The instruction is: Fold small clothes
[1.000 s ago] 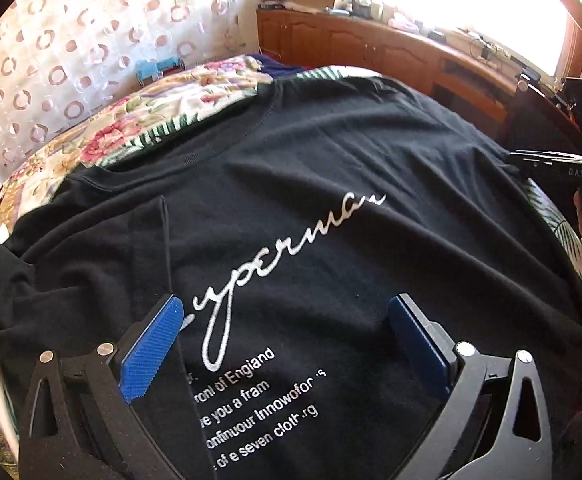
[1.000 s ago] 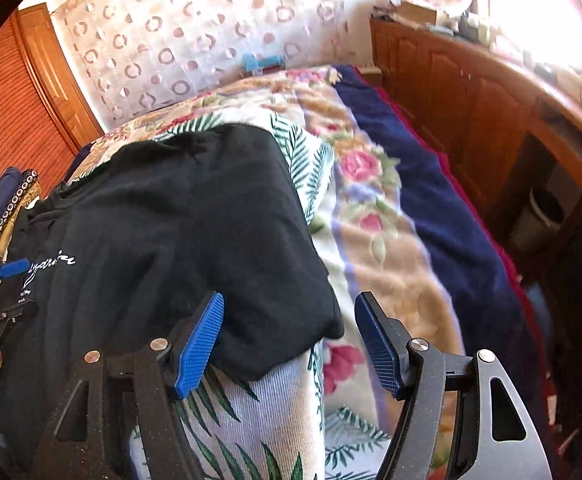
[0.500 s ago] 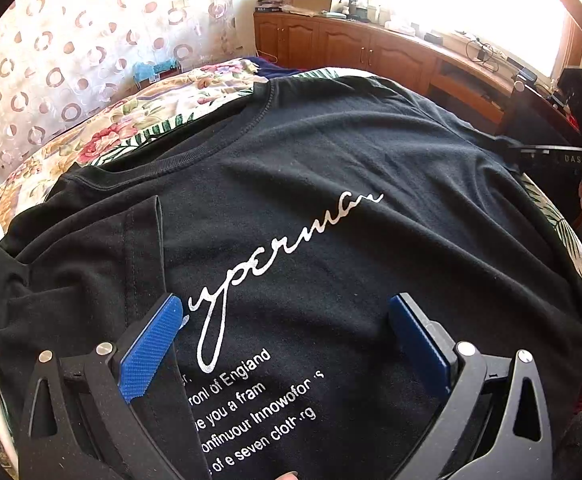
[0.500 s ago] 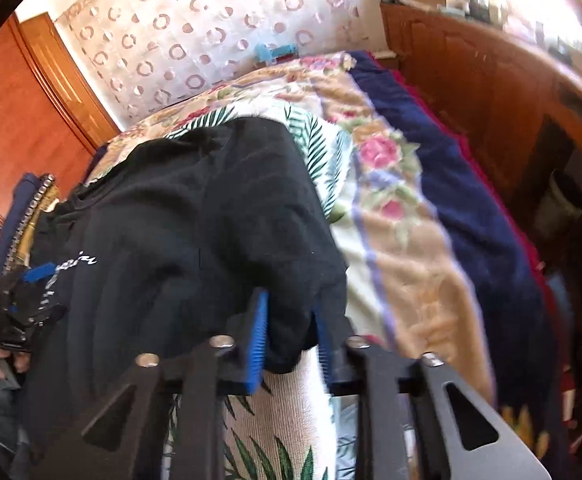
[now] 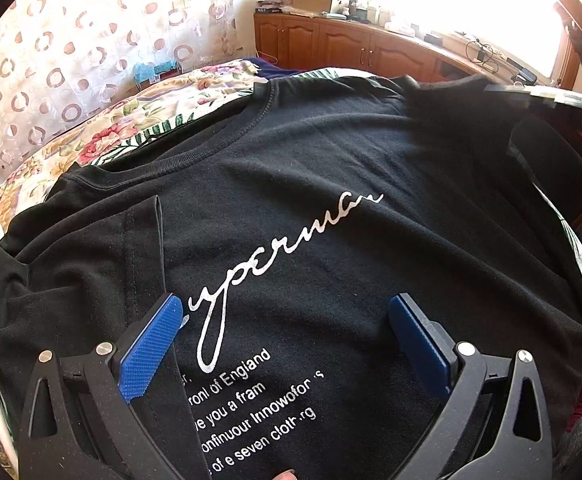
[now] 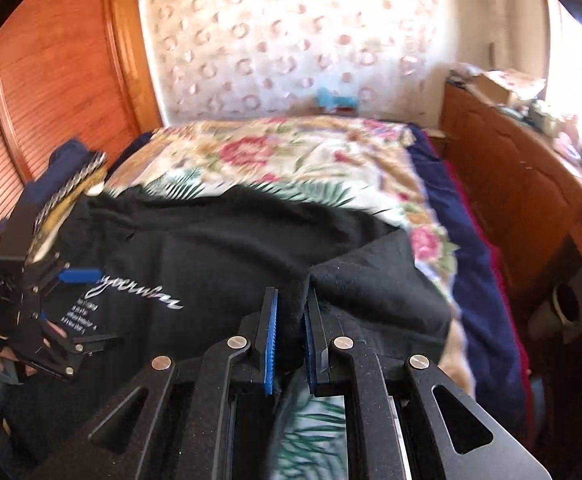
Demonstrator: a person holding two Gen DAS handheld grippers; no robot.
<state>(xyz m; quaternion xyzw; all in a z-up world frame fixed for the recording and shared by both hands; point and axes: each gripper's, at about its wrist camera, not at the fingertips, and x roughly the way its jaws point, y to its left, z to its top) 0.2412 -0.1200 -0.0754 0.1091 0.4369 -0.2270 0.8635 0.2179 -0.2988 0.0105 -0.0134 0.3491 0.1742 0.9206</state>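
A black T-shirt [image 5: 311, 168] with white script lies front up on the bed, its left sleeve folded in over the chest. My left gripper [image 5: 287, 312] hovers open over the printed text with nothing between its blue pads [image 5: 151, 348]. In the right wrist view the shirt [image 6: 211, 248] fills the middle. My right gripper [image 6: 291, 300] is closing, its pads pinching the black right sleeve [image 6: 371, 264], which is lifted off the bed. The left gripper [image 6: 91, 306] shows at the far left. The right gripper's blurred body [image 5: 551, 100] enters the left wrist view's upper right.
A floral bedspread [image 6: 291, 152] with a dark blue blanket [image 6: 471, 272] covers the bed. A wooden cabinet [image 6: 511, 200] runs along the right side and a slatted wooden wardrobe [image 6: 51, 80] stands at the left. Dark folded cloth [image 6: 71, 168] lies near the shirt's far left.
My right gripper went from open around the sleeve's edge to shut on it. It then rose and rolled, lifting the sleeve. The left gripper stayed still.
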